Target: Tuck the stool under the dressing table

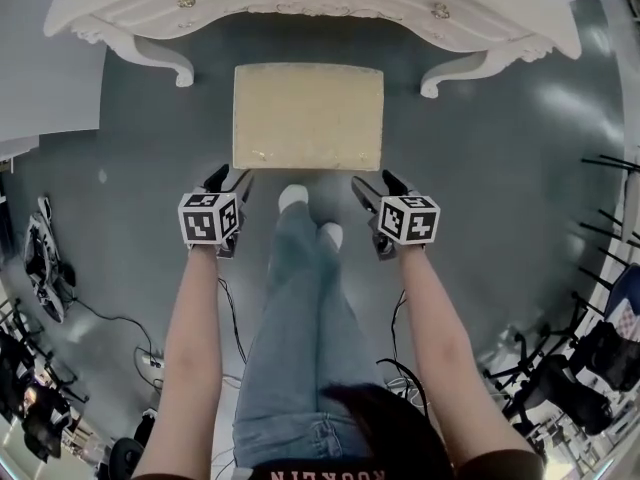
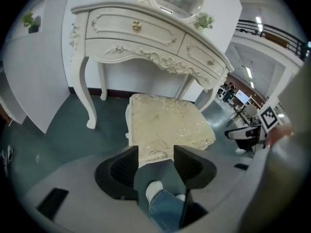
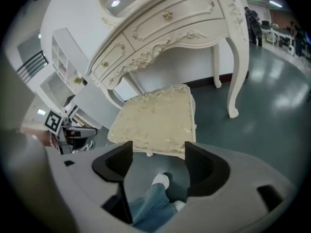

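Two claws are hanging low over the grey floor (image 1: 500, 168), one in each of the person's hands, both angled down toward the stool (image 1: 308, 116). The left claw (image 1: 231, 179) is standing released: its jaws are apart and nothing is lying between the pads. It is sitting near the stool's near left corner. The right claw (image 1: 373, 180) is also released and gripping nothing, and it is sitting near the near right corner. In each gripper view the cushion's near edge is showing beyond the open jaws, apart from them.

The stool, with its cream patterned cushion, is standing on the floor in front of the white dressing table (image 1: 310, 8). It is lining up with the gap between the two curved front legs (image 1: 165, 58). Most of the seat is lying out from under the table, with only its far edge close to the carved front rail. The person's jeans (image 1: 300, 338) and white shoes (image 1: 295, 198) are showing between the claws, just behind the stool.
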`<state>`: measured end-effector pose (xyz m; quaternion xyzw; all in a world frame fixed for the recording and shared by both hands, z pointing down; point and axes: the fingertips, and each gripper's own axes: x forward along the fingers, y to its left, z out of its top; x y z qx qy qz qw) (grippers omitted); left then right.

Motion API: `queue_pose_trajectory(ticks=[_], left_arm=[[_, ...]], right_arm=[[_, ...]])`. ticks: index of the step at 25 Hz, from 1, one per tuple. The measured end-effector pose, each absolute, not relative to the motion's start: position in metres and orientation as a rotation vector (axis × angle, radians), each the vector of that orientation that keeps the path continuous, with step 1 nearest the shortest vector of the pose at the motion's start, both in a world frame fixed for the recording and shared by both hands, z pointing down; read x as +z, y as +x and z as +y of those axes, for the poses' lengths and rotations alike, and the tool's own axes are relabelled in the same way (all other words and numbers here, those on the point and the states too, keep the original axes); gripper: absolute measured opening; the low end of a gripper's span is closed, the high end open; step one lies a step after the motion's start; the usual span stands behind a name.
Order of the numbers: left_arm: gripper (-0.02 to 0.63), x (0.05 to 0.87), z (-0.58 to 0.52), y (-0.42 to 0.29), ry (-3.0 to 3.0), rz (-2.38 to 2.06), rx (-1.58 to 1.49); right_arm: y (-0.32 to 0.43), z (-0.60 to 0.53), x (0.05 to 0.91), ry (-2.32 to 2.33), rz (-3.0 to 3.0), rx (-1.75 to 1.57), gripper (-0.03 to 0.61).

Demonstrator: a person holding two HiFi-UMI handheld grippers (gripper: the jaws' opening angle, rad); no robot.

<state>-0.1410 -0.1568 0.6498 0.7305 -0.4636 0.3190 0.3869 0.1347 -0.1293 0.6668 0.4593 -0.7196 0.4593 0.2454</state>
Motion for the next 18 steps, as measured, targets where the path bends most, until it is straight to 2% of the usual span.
queue_pose_trajectory(ticks=[6, 13, 18], left_arm=[[0.235, 0.697, -0.169, -0.151, 1.782, -1.121, 0.737], [0.29, 0.73, -0.178, -0.145, 1.682, -1.012, 0.583], [0.296, 0.735, -0.176, -0.146, 1.625, -0.924, 0.443]], right_arm=[[0.147, -0.156, 0.701, 1.335, -1.956, 1.352, 0.32], [0.147, -0.159, 0.743, 1.224, -1.914, 1.509, 0.36], [0.137, -0.158, 0.749, 1.174, -1.922, 1.743, 0.37]])
